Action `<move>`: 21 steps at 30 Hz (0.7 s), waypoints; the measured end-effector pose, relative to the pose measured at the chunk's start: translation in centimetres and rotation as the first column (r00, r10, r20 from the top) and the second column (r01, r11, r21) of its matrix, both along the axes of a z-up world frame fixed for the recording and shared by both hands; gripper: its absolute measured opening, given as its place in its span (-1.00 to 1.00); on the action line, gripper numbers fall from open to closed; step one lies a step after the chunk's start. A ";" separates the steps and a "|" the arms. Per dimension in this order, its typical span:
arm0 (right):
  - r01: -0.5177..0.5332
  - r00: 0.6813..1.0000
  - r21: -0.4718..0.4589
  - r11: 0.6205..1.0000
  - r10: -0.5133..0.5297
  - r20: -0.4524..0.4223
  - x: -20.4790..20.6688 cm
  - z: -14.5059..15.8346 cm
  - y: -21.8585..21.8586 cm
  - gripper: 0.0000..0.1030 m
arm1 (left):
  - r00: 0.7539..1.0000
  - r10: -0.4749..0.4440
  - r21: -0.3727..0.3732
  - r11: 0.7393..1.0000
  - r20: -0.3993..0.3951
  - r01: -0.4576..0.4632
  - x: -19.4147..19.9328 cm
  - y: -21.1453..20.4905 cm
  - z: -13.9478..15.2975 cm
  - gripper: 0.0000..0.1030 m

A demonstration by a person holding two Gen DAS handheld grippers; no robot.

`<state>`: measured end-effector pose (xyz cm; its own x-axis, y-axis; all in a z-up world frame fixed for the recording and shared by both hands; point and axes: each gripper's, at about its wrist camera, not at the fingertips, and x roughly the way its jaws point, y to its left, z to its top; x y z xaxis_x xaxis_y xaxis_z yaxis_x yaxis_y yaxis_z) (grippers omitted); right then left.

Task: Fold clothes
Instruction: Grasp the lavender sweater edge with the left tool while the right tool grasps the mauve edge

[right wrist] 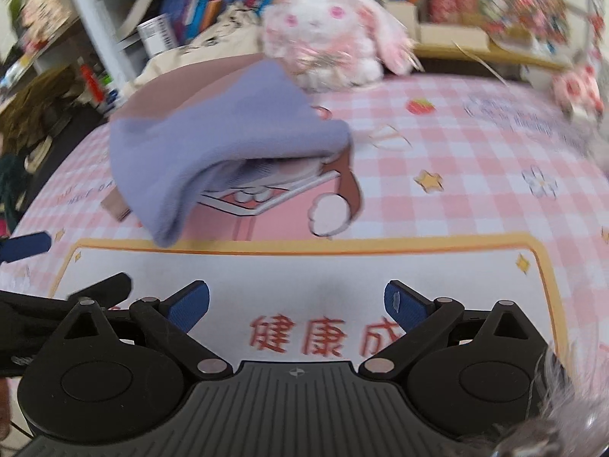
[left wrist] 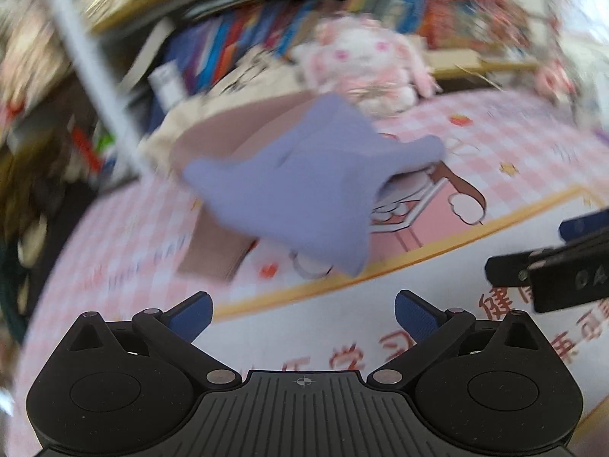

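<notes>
Left wrist view blurred: lavender garment [left wrist: 300, 186] edges indistinct, left claw [left wrist: 303, 314] and right claw [right wrist: 297, 304] wide, empty.

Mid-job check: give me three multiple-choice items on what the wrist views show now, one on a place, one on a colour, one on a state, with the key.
1. Where is the plush rabbit relative to the lavender garment?
A. Behind it, at the far edge of the mat
B. Between the right gripper's fingers
C. Under the garment

2. What colour are the finger pads on the right gripper?
A. Red
B. Blue
C. Yellow

3. What state is the left gripper in?
A. Shut on the garment
B. Shut on nothing
C. Open, holding nothing

Key: 1 A, the rabbit sits beyond the garment where the pink checked mat ends. 2 B, both pads are dark blue in the right wrist view. 3 C, its fingers stand wide apart over the mat, with the garment lying farther ahead.
</notes>
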<state>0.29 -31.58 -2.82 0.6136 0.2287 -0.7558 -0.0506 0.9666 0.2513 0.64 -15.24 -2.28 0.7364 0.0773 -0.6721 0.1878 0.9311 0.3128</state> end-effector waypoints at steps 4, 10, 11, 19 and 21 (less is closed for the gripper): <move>0.037 0.999 0.042 0.998 -0.037 -0.009 -0.8 0.2 -1.9 0.91 | 0.994 -0.100 0.120 0.988 0.048 0.094 1.4 -2.7 -1.1 0.98; 0.083 0.996 0.099 0.992 -0.085 0.012 -1.7 1.1 -4.5 0.89 | 0.990 -0.120 0.232 0.967 0.070 0.101 5.3 -4.6 -2.9 0.87; 0.088 0.996 0.120 0.989 -0.091 0.013 -1.7 1.2 -4.9 0.89 | 0.991 -0.109 0.245 0.965 0.073 0.088 6.0 -4.6 -3.1 0.77; 0.098 0.995 0.435 0.895 -0.089 -0.039 0.4 1.2 -6.6 0.89 | 0.996 -0.090 0.121 0.989 0.030 0.085 6.2 -2.1 -1.4 -0.69; 0.124 0.992 0.538 0.834 -0.083 -0.099 1.6 0.1 -6.3 0.89 | 0.994 -0.105 0.104 0.989 0.038 0.101 4.7 -2.0 -0.3 -0.75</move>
